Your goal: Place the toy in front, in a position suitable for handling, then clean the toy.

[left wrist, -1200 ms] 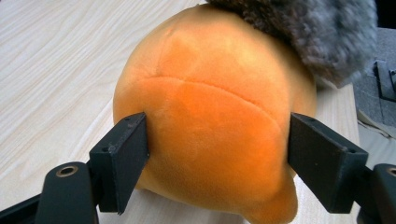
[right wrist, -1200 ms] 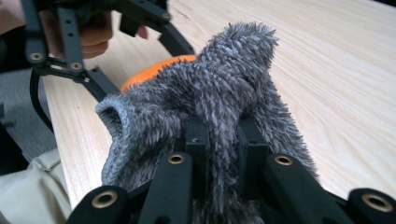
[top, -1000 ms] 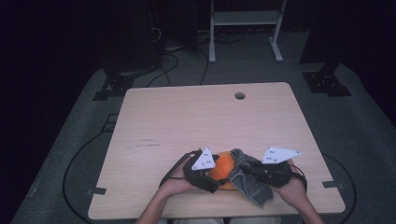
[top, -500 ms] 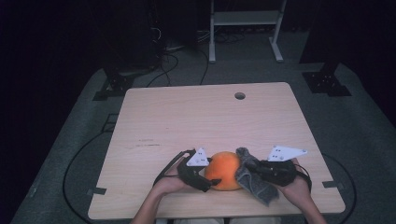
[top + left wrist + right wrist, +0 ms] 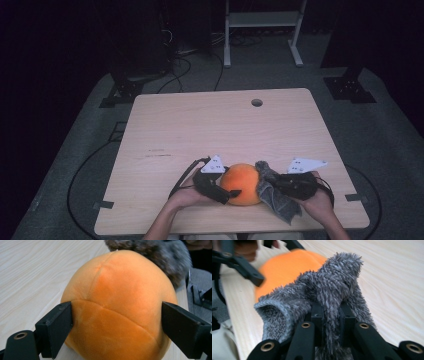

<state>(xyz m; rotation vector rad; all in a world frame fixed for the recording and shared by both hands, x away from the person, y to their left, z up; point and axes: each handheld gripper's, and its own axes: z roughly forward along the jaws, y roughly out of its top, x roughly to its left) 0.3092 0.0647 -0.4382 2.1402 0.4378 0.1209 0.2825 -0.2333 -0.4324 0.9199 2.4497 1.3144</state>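
Note:
An orange plush ball (image 5: 240, 183) rests on the wooden table (image 5: 200, 130) close to its front edge. My left gripper (image 5: 223, 192) holds it from the left. In the left gripper view both black jaws press into the sides of the ball (image 5: 117, 287), held by the left gripper (image 5: 117, 315). A grey fuzzy sock (image 5: 276, 198) hangs off the ball's right side. My right gripper (image 5: 274, 184) is shut on it. In the right gripper view the sock (image 5: 329, 287) is pinched in the right gripper (image 5: 331, 312), with the ball (image 5: 284, 265) behind it.
The table has a round cable hole (image 5: 256, 102) near its far edge. Both hands work just inside the front edge. Black cables (image 5: 75, 185) loop on the grey floor to the left, and a white frame (image 5: 260, 20) stands beyond the table.
The grey sock has been drawn to the right off the ball, so much more orange shows now. The right gripper moved right with it; the left one kept its hold on the ball.

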